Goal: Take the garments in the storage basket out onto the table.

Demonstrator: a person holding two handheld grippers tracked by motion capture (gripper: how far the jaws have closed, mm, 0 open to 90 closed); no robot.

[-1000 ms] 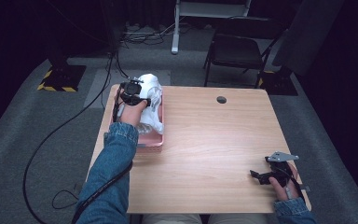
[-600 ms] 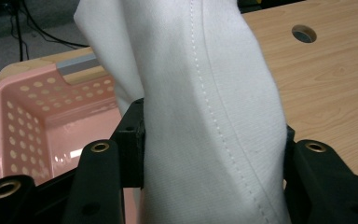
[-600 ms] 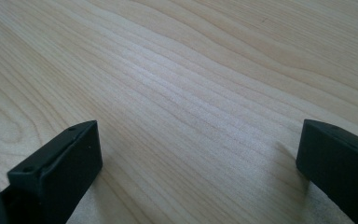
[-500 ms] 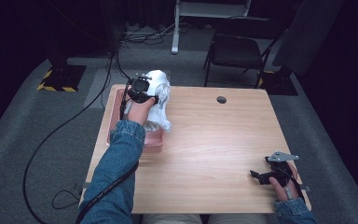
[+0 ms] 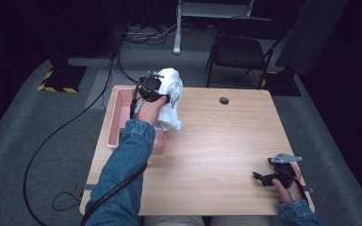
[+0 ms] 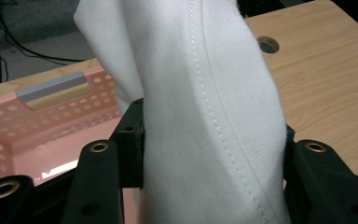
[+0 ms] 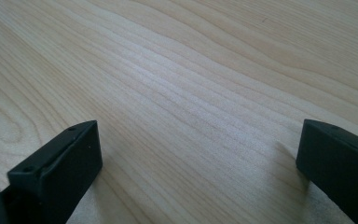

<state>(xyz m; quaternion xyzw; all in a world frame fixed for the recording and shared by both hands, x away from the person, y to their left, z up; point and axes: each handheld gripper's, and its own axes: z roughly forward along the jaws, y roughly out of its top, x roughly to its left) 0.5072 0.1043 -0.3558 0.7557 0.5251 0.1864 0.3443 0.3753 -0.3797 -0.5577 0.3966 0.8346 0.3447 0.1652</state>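
A white cloth [image 5: 171, 96] hangs bunched from my left gripper [image 5: 162, 89], which is shut on it above the right edge of a pink perforated basket [image 5: 117, 115]. In the left gripper view the white cloth [image 6: 205, 112] fills the space between the two black jaws, with the pink basket [image 6: 37, 126] below and to the left. My right gripper [image 5: 264, 178] rests low at the table's near right corner, open. In the right gripper view its jaws stand wide apart over bare wood, nothing between them at the right gripper [image 7: 198, 154].
The light wooden table [image 5: 217, 141] has a round cable hole [image 5: 224, 100] near its far edge. A dark chair [image 5: 242, 52] and a white stand stand behind the table. Black cables trail over the grey floor at the left.
My left gripper has lifted the white cloth up out of the pink basket and carried it right, toward the table's middle. The right gripper has stayed where it was.
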